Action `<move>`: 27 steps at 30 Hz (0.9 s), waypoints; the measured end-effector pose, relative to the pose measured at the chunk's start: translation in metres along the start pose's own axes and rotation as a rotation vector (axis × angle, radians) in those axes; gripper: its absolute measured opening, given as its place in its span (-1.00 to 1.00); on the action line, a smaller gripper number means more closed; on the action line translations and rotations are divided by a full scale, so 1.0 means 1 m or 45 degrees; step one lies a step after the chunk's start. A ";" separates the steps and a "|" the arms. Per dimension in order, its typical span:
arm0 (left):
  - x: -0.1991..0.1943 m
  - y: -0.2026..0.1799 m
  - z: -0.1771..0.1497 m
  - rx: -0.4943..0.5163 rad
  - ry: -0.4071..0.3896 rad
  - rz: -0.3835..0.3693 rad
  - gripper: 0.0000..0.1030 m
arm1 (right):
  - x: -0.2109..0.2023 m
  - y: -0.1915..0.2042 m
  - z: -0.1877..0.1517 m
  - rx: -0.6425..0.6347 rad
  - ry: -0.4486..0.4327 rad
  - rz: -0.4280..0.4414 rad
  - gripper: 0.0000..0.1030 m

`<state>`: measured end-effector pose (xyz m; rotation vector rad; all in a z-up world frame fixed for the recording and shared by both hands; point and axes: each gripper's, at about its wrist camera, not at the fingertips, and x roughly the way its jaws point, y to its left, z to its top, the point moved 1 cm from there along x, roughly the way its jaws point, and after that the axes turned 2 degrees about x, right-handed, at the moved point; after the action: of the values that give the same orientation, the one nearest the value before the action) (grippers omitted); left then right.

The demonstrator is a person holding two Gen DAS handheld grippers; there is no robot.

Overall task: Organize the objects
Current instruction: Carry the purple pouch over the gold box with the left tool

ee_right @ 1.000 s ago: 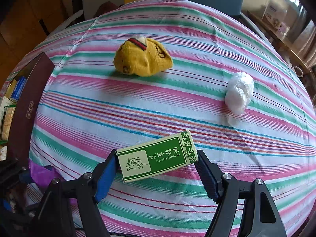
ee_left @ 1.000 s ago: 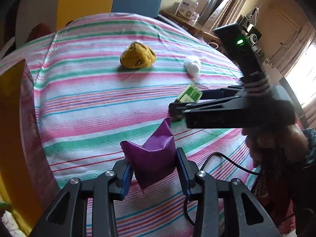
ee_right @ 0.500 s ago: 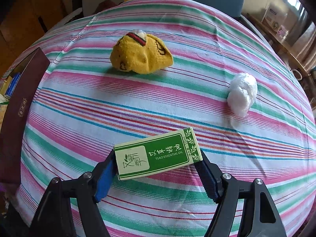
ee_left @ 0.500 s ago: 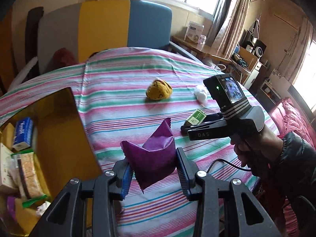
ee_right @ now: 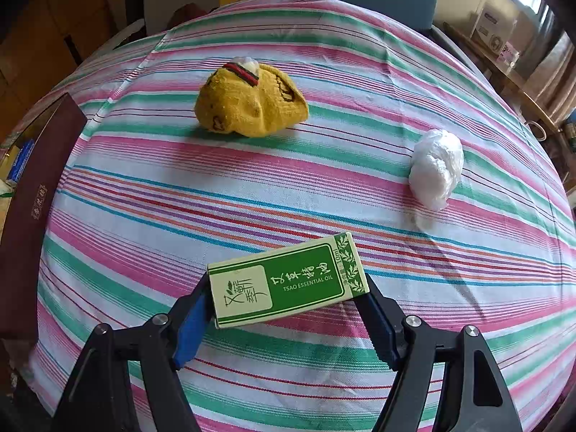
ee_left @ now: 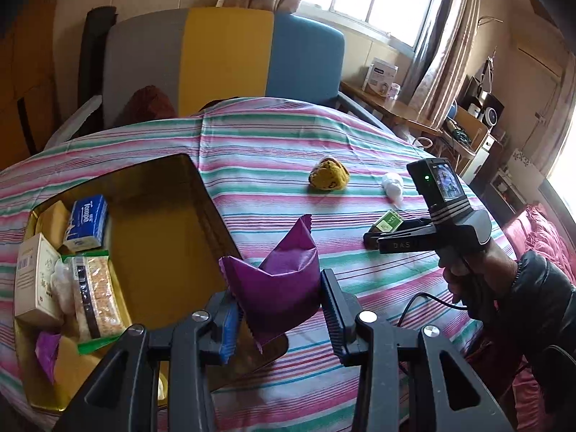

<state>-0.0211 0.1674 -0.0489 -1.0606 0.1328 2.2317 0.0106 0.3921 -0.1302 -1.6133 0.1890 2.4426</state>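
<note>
Lifted and swung toward gold box: left gripper clamping purple packet. Right gripper pinching green carton, parked. Clear box wall before releasing.

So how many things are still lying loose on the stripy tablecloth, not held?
2: the yellow sock bundle near the table's middle, and the white plastic wad to its right. The open box may hide others.

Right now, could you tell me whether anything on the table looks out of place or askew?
Nothing looks damaged or spilled. A yellow knitted item and a crumpled white bag lie loose on the striped cloth, outside the gold-lined box where other packets sit.
</note>
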 end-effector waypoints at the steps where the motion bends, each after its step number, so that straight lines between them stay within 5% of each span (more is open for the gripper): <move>1: 0.000 0.002 -0.001 -0.006 0.004 0.002 -0.22 | 0.000 0.000 0.000 0.000 0.000 0.000 0.48; 27: -0.009 0.061 -0.024 -0.179 0.045 0.082 -0.22 | 0.002 0.001 0.002 -0.030 -0.001 -0.023 0.49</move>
<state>-0.0378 0.1062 -0.0694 -1.1864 0.0253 2.3083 0.0077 0.3921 -0.1316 -1.6161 0.1453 2.4410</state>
